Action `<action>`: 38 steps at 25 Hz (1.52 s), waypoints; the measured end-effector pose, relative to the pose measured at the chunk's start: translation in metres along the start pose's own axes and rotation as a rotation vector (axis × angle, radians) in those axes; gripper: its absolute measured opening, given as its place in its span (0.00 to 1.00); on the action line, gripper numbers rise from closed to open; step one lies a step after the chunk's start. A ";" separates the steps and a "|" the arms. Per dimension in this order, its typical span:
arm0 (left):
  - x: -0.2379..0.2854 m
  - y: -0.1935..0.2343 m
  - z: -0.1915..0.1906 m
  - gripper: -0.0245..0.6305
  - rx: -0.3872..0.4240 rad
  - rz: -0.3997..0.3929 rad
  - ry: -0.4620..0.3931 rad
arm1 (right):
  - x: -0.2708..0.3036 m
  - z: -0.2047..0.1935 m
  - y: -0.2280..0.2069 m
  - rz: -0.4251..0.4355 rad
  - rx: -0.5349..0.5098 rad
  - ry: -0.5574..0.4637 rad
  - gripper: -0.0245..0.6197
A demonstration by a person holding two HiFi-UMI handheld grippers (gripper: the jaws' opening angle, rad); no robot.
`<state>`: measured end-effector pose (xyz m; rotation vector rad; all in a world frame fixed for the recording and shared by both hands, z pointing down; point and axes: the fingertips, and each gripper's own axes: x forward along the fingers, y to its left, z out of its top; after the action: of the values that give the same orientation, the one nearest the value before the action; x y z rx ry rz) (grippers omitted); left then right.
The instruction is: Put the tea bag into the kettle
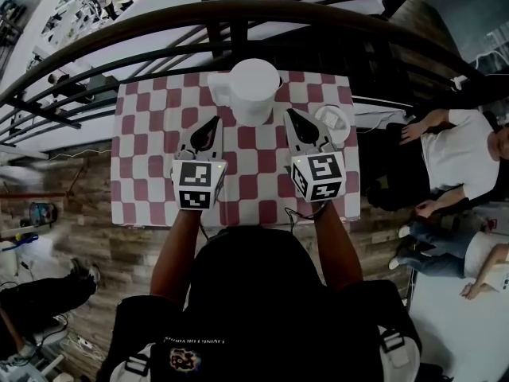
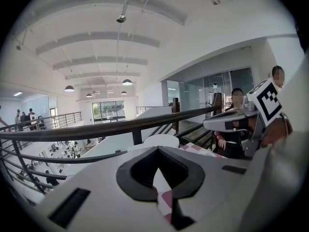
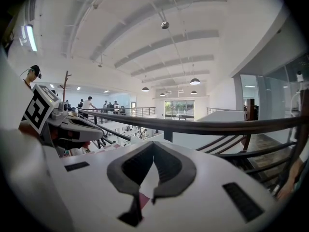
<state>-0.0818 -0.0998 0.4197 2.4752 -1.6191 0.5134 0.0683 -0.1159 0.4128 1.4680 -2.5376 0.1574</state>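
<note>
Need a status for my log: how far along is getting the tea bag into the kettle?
Done: nothing visible yet; the kettle stands untouched on the checked cloth. In hand: nothing; left tongs and right tongs are shut and empty, short of the kettle. Left: everything. Fetch the tea bag, possibly in the white dish beside the kettle, though I cannot make it out, and drop it in.

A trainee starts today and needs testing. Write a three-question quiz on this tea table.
1. True or false: the left hand-held gripper holds something.
2. The white lidded plastic kettle stands on the red-and-white checked tablecloth at its: A) far edge, B) near edge, C) left corner.
3. Fill in: the small round white item lies nearest the ___ hand-held gripper.
Key: 1 false; 2 A; 3 right.
</note>
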 end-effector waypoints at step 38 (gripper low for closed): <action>-0.131 -0.065 0.004 0.04 -0.045 0.008 -0.067 | -0.129 0.021 0.070 0.094 0.003 -0.064 0.06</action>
<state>-0.0698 0.0385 0.3736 2.4797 -1.6462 0.3949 0.0675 0.0236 0.3633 1.3762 -2.6601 0.1306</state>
